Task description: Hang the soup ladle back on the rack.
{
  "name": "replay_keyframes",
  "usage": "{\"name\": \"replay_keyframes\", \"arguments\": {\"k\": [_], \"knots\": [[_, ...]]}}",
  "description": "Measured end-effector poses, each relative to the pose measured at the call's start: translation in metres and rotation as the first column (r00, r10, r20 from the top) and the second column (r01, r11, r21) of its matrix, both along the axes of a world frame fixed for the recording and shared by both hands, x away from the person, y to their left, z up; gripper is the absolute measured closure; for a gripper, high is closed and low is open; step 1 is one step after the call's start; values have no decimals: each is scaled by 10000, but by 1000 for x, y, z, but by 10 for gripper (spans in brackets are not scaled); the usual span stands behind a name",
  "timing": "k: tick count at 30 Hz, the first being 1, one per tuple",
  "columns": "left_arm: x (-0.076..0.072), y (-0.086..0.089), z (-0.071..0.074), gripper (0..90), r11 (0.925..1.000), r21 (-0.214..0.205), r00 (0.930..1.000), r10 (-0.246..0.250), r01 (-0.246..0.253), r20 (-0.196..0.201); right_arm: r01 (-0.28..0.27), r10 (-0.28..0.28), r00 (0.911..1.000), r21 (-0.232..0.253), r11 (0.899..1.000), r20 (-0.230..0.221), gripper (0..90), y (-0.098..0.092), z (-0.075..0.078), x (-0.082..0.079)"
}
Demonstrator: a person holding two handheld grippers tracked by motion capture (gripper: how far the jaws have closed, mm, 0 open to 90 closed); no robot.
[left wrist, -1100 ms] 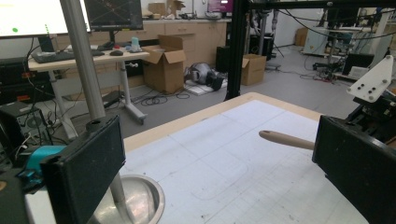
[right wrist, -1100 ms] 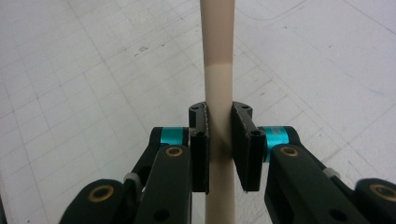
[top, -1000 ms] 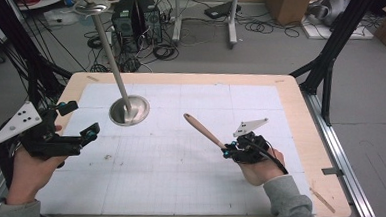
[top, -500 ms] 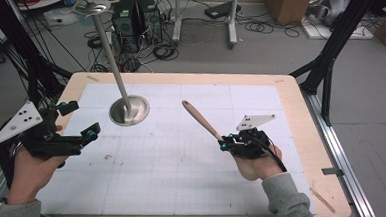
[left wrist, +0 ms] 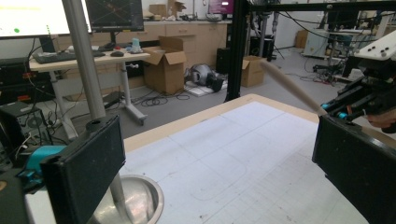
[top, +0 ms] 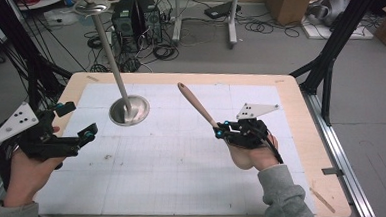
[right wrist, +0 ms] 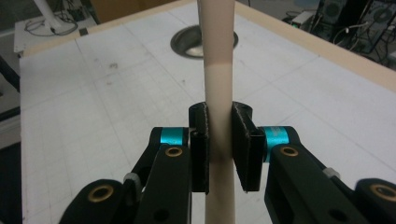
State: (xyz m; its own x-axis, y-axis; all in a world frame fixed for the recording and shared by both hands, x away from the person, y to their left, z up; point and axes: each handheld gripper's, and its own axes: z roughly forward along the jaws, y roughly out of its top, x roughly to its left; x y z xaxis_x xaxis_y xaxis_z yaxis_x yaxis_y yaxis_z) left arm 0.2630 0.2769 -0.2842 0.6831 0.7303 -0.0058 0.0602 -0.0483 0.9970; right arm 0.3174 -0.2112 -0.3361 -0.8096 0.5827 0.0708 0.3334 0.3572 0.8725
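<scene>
A: Start with the right hand-held gripper. How is the hand set?

B: The right hand comes in from the near edge, grey sleeve at the wrist, palm cupped under the tool, over the right half of the worktop. The jaws point far and left. They are closed on a wooden stick, clamped from both sides.

A: Where does the stick run from there?

B: In the right gripper view the wooden stick passes straight between the two black pads and carries on below them, so the grip is partway along its length. In the high view it slants up and away, far and left of the jaws, with its rounded end lifted off the worktop, over the white gridded mat.

A: And the left side?

B: The left hand sits at the near-left edge of the worktop, holding the left hand-held gripper with the jaws pointing right. They stand wide apart with nothing between them; the left gripper view shows both pads with bare mat in the gap.

A: What lies past it?

B: Just far and right of those jaws stands a metal stand, a round base with a tall thin pole rising to a small disc at the top. The stick's far end is to the right of that pole, apart from it. Beyond the worktop, the floor is strewn with cables and cardboard boxes.
</scene>
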Motion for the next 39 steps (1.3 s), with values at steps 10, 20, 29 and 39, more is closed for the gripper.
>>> {"name": "replay_keyframes", "arguments": {"k": [10, 20, 29, 39], "knots": [[-5, 2, 2, 29, 10000, 68, 10000, 41, -42, 89, -354, 331, 9981, 433, 9984, 523, 784, 22, 28, 9], [-7, 7, 2, 29, 10000, 6, 9999, 15, -15, 167, -401, 338, 9945, 629, 9972, 988, 784, 44, 39, 28], [-8, 7, 3, 29, 10000, -56, 9999, 35, -34, 167, -264, 168, 9926, 790, 9965, 1200, 784, 60, 46, 39], [-10, 8, 4, 29, 9999, -167, 9998, 40, -37, 197, -338, 203, 9900, 944, 9950, 1395, 784, 81, 58, 55]]}}
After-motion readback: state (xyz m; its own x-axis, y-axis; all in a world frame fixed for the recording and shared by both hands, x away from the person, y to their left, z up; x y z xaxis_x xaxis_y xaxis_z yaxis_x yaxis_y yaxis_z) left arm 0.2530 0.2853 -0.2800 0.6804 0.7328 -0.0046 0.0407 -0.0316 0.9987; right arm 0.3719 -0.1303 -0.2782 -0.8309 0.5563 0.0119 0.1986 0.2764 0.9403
